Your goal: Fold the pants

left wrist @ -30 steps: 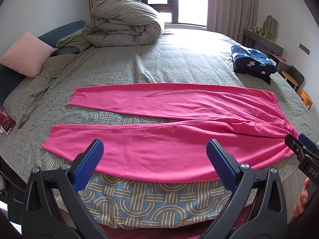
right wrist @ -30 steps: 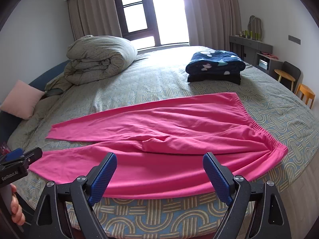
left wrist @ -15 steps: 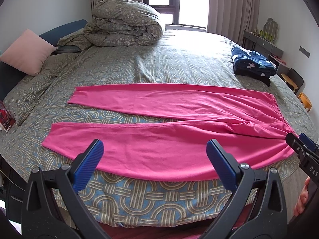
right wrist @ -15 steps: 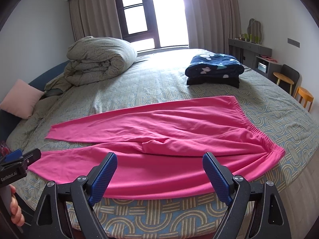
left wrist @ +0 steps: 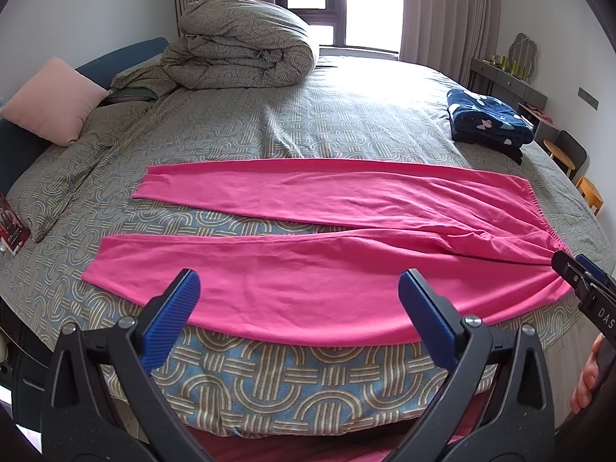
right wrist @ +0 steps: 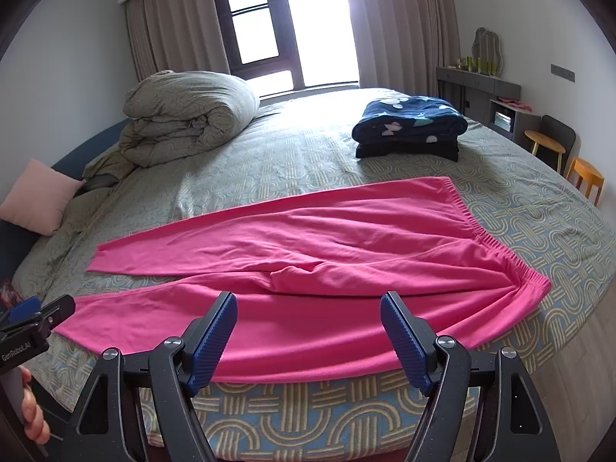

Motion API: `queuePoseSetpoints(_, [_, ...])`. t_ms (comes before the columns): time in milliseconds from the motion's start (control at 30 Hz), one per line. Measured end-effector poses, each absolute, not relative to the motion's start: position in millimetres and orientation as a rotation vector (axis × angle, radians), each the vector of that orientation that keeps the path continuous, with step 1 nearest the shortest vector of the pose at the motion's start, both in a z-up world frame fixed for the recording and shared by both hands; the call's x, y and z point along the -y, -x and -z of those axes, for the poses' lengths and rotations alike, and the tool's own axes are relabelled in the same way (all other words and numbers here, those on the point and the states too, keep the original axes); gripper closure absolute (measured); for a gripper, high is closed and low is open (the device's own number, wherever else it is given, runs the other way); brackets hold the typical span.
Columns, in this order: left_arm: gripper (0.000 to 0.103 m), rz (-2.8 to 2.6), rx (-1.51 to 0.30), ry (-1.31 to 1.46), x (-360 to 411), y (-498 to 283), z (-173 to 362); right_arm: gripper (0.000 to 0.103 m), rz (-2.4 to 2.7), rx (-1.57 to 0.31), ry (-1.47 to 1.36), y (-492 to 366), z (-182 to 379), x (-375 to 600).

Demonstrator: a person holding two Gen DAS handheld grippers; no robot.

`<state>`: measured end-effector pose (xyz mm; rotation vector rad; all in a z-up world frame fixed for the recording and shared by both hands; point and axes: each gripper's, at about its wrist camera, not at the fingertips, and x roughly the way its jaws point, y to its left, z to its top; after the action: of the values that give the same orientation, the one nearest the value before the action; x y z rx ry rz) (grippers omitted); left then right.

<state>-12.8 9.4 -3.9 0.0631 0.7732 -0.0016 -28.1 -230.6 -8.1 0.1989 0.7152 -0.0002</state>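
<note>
The left gripper has its blue pads spread wide with nothing between them, poised above the near hem of the pants without touching the cloth; the right gripper also grips nothing, its pads standing apart over the near edge of the same cloth, and its jaws are closing; in the left view the tip of the right gripper shows at the right edge, just beside the gathered waistband corner, with fingers of a hand below it; in the right view the left gripper's tip sits at the left edge near the cuff of the nearer leg, with a hand under it; the pink pants lie flat across the near part of the bed, waistband to the right, both legs running left and parted by a narrow wedge of patterned cover, the nearer leg's edge draping slightly over the bed's front; some folds bunch at the crotch and waistband; farther back a rolled duvet sits by the window, a pink pillow leans at the far left, and a folded navy stack rests on the right side of the bed, well apart from the pants; stools stand by the wall on the right.
</note>
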Motion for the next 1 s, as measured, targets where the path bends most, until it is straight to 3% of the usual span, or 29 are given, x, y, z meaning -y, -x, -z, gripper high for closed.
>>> queuePoseSetpoints(1000, [0.000, 0.016, -0.838, -0.025, -18.0, 10.6, 8.6, 0.025, -0.002, -0.755, -0.225, 25.1, 16.5, 231.9])
